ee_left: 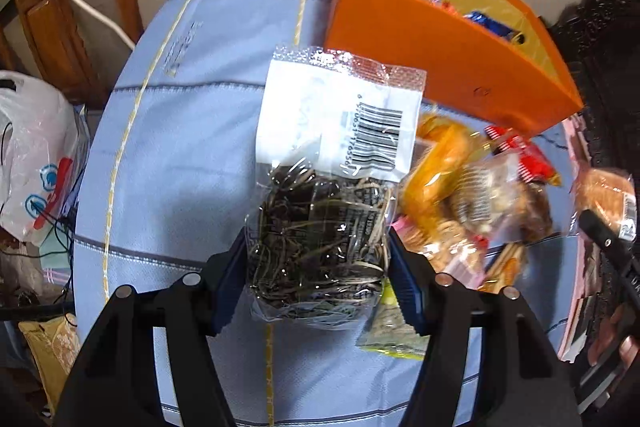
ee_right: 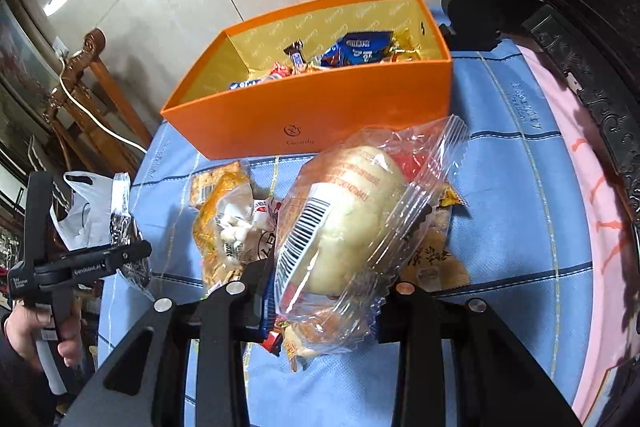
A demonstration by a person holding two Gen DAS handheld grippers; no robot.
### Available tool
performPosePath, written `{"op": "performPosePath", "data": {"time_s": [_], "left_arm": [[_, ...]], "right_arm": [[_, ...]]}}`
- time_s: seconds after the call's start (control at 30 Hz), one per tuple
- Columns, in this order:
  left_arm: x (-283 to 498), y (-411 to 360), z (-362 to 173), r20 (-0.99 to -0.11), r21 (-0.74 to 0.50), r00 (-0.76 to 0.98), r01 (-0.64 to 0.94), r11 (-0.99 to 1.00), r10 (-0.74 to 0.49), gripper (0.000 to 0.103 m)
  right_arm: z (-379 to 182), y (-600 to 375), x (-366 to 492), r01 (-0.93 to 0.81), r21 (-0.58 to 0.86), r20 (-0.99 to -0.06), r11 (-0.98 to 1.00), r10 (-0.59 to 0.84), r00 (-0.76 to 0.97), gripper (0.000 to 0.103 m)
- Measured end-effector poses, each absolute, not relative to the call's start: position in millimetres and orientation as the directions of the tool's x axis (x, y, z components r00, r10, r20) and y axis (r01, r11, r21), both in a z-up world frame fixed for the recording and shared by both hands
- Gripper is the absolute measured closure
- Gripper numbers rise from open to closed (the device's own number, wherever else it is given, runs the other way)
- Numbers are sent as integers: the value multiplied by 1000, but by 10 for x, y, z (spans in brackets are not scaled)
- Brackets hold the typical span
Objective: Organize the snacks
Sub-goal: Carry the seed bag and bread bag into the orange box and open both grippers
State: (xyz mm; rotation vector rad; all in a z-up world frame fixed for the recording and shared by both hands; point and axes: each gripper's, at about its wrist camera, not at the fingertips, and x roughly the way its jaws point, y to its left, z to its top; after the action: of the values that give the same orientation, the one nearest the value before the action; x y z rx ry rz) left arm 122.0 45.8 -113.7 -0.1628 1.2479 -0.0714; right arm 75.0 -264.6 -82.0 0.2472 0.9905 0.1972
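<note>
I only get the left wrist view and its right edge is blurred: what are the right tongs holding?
Observer: The right tongs are shut on a clear bun packet, barcode label up.
Operator: Room in the orange box?
Observer: The orange box holds wrapped sweets and a blue biscuit pack toward its right end; the left end shows bare yellow lining.
Operator: How do my tongs look from there?
Observer: The left tongs grip the seed packet at the frame's left edge, a hand on the handle.

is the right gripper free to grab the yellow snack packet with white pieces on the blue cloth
Probably not yet: the right gripper is shut on a clear-wrapped pale bread bun, which also hangs over the yellow snack packet.
</note>
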Motion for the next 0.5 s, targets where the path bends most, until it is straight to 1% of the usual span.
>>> {"op": "performPosePath", "data": {"time_s": [0.27, 0.5], "left_arm": [[1339, 324, -702, -905, -186, 384, 26, 982, -182, 40], [1786, 147, -137, -848, -188, 488, 84, 979, -205, 40]], "right_arm": [[-453, -2668, 766, -97, 301, -745, 949, 298, 598, 69], [-49, -2773, 1212, -111, 293, -677, 950, 288, 677, 69]]}}
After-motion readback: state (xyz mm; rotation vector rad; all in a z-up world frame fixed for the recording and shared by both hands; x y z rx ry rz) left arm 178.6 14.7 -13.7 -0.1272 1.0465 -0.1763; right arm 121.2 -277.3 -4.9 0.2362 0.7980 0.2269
